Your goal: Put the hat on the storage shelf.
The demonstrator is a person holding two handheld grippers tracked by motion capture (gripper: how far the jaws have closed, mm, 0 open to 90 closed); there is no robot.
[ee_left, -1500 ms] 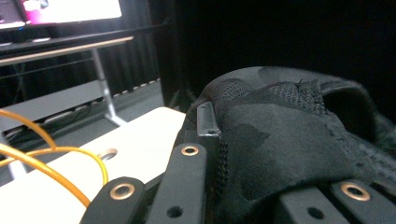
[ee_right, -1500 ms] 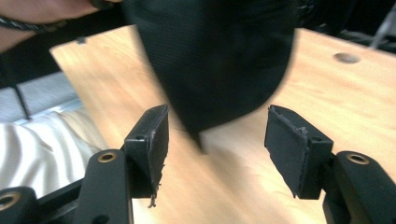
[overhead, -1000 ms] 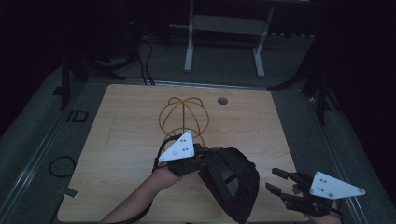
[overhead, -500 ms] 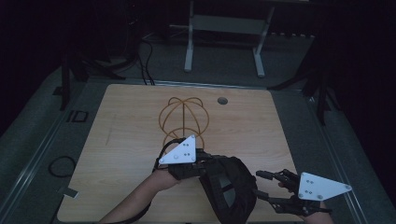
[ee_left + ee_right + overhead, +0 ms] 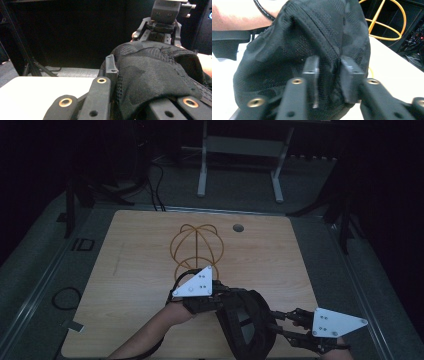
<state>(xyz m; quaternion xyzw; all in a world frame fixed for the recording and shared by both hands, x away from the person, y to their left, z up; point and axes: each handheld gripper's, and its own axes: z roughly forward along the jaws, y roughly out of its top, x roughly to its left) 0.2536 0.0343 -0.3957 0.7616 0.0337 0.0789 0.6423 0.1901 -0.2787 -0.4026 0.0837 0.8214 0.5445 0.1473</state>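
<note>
Held item: black camouflage-mesh fabric cap [image 5: 245, 322], no readable writing.
Left gripper [image 5: 130, 97]: jaws clamped tight on cap.
Right gripper [image 5: 329, 80]: jaws just closing, pinching a cap fold.

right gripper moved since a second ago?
Yes. The right gripper has come in leftward from the table's right edge to the black cap, its jaws just closing on the fabric.

Left claw [image 5: 130, 82] clamped on black mesh cap [image 5: 155, 77], w/ right claw [image 5: 162, 32] at cap's far side, pale table [image 5: 37, 87] below.
</note>
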